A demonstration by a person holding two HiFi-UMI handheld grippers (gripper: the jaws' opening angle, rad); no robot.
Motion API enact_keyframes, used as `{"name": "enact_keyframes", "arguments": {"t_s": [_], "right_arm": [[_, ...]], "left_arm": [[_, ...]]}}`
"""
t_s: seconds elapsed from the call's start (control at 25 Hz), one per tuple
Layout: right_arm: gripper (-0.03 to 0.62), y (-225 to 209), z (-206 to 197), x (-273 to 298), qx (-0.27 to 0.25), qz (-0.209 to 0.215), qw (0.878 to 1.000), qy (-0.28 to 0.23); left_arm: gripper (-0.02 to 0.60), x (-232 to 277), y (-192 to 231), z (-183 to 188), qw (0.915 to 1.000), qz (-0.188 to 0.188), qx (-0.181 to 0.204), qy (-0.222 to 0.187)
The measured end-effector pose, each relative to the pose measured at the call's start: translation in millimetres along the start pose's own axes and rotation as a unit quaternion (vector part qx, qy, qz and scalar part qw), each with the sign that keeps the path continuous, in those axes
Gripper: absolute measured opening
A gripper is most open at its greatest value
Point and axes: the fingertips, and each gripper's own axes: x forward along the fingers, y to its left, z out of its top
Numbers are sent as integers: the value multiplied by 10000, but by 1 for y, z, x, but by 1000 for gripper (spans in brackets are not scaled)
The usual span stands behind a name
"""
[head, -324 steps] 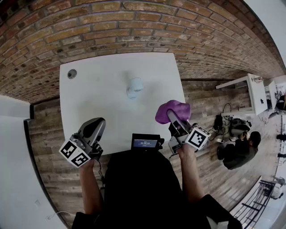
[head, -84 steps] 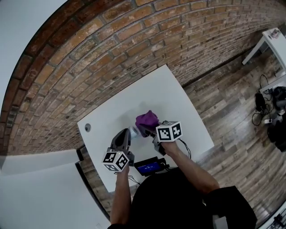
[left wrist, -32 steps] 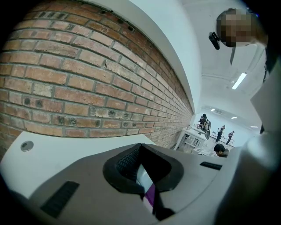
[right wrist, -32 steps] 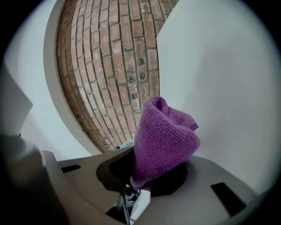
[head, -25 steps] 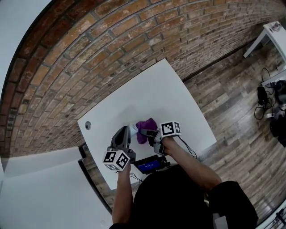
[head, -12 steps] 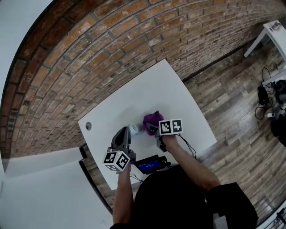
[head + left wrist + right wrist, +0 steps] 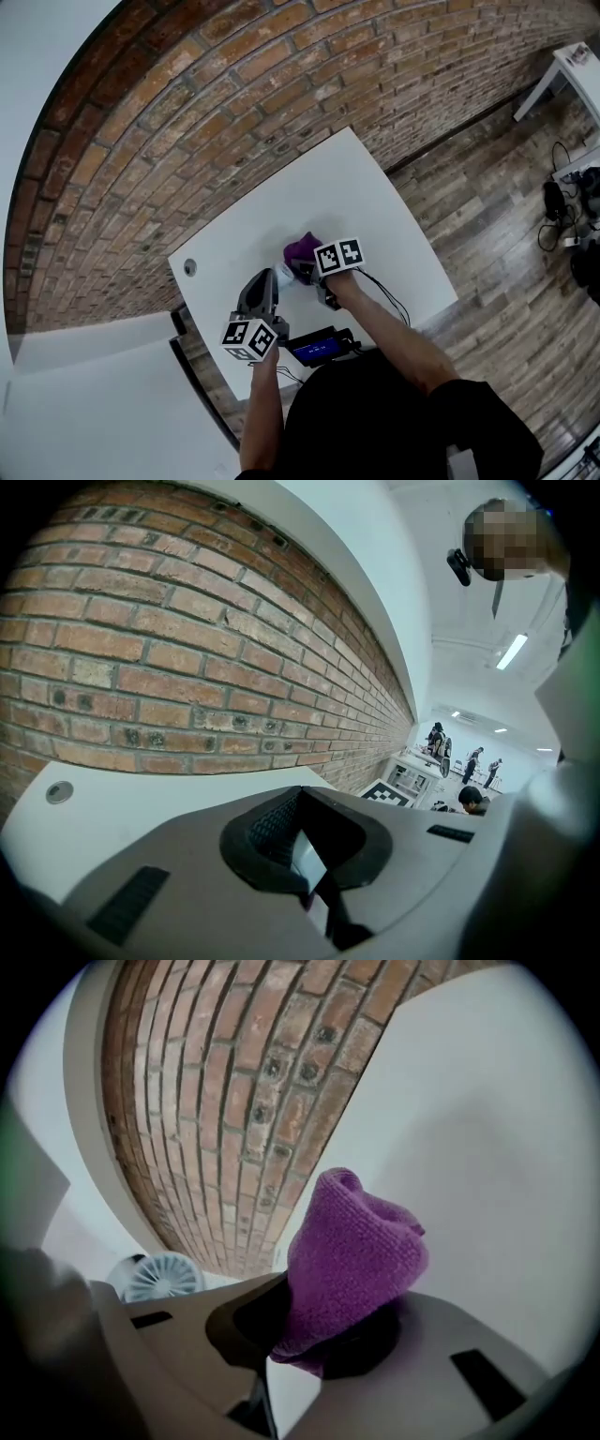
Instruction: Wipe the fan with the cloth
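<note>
The purple cloth (image 7: pixel 352 1251), soft, light and floppy, is clamped by its lower end in the jaws of the right gripper (image 7: pixel 309 1335), which leaves its free fold for wiping. The small white fan (image 7: pixel 161 1277) is probably light and easily tipped. It stands toward the near edge of the worktop (image 7: pixel 356 197), just off the left gripper (image 7: pixel 265 278), whose jaws are closed together. Steady the fan by its base, not its grille.
</note>
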Motion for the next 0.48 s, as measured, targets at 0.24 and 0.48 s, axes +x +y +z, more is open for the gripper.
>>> {"name": "enact_keyframes", "arguments": {"t_s": [0.24, 0.48], "right_arm": [[72, -27, -18, -19, -1219, -965, 9847, 784], [72, 10, 12, -51, -672, -190, 9973, -241]], "left_arm": [[5, -1, 2, 0, 10000, -32, -24, -13], [5, 0, 1, 1, 10000, -42, -20, -46]]}}
